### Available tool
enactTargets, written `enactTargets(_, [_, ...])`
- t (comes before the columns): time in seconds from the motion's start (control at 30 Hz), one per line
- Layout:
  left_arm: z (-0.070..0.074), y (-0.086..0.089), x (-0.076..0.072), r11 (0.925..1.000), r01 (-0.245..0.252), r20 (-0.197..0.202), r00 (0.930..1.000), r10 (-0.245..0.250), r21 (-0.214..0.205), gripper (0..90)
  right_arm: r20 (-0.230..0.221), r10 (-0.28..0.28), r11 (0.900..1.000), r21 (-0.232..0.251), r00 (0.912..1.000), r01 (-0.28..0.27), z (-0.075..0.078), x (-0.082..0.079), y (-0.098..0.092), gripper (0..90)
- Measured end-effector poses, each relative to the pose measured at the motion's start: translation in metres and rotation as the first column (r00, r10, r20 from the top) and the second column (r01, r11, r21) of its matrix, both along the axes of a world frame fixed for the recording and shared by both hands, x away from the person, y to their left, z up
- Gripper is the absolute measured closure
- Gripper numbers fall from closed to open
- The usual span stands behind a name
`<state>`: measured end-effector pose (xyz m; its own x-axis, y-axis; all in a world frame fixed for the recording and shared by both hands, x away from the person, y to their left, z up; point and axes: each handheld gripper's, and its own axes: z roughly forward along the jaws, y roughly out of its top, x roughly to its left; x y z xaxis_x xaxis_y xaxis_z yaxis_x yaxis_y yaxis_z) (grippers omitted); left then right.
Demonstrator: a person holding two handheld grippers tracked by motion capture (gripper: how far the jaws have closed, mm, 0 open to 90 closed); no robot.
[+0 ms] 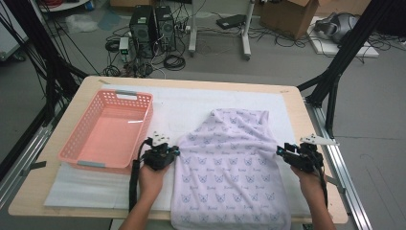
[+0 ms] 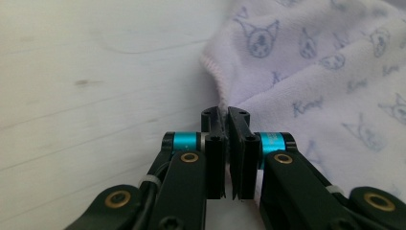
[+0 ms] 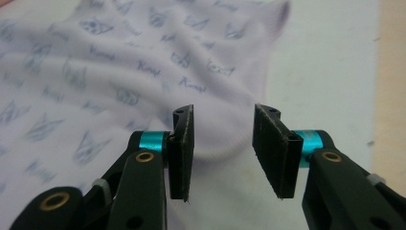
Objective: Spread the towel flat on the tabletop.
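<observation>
Towel edge seemingly between left gripper's jaws.

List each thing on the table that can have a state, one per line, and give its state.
Towel: lying rumpled, near end hanging over the table edge.
Basket: upright, empty.
Left gripper: shut on the towel's edge.
Right gripper: open, fingers apart at the towel's edge, gripping nothing.

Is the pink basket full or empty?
Empty. In the high view the pink basket shows its bare floor, and the towel lies beside it.
</observation>
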<state>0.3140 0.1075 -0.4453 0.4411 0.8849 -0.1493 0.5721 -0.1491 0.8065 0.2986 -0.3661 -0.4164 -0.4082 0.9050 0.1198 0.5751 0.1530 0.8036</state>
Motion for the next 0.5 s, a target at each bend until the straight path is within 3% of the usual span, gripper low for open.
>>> enactTargets(0.13, [0.000,0.004,-0.006,1.0000,0.009,0.024,0.9997,-0.009,0.001,85.1,-0.034,0.100,0.9950,0.004,0.9944,-0.100,-0.010,-0.017,0.009,56.6])
enactTargets(0.17, [0.000,0.003,-0.007,0.9999,0.013,0.029,0.9995,-0.013,-0.011,84.2,-0.032,0.141,0.9900,0.013,0.9895,-0.140,-0.014,-0.021,0.012,56.0])
enactTargets(0.2, [-0.001,0.002,-0.008,0.9996,0.018,0.032,0.9993,-0.017,-0.023,82.1,-0.037,0.178,0.9839,0.027,0.9834,-0.177,-0.017,-0.024,0.015,55.5])
enactTargets(0.27, [-0.002,0.001,-0.008,0.9980,0.037,0.021,0.9991,-0.036,-0.051,70.2,-0.043,0.208,0.9780,-0.012,0.9773,-0.208,-0.021,-0.027,0.022,55.2])
enactTargets(0.33, [-0.003,0.000,-0.009,0.9968,0.054,0.017,0.9985,-0.053,-0.060,59.7,-0.058,0.187,0.9775,-0.088,0.9806,-0.192,-0.028,-0.021,0.028,61.9])
enactTargets(0.4, [-0.003,0.000,-0.011,0.9961,0.063,0.014,0.9980,-0.062,-0.062,55.5,-0.046,0.152,0.9814,-0.112,0.9873,-0.156,-0.030,-0.015,0.027,81.7])
enactTargets(0.43, [-0.003,0.000,-0.012,0.9953,0.066,0.014,0.9978,-0.065,-0.071,53.2,-0.035,0.117,0.9837,-0.134,0.9925,-0.121,-0.030,-0.012,0.025,87.2])
enactTargets(0.5, [-0.002,0.000,-0.013,0.9943,0.078,0.011,0.9970,-0.077,-0.074,51.3,-0.009,0.025,0.9813,-0.191,0.9996,-0.026,-0.030,-0.004,0.018,88.0])
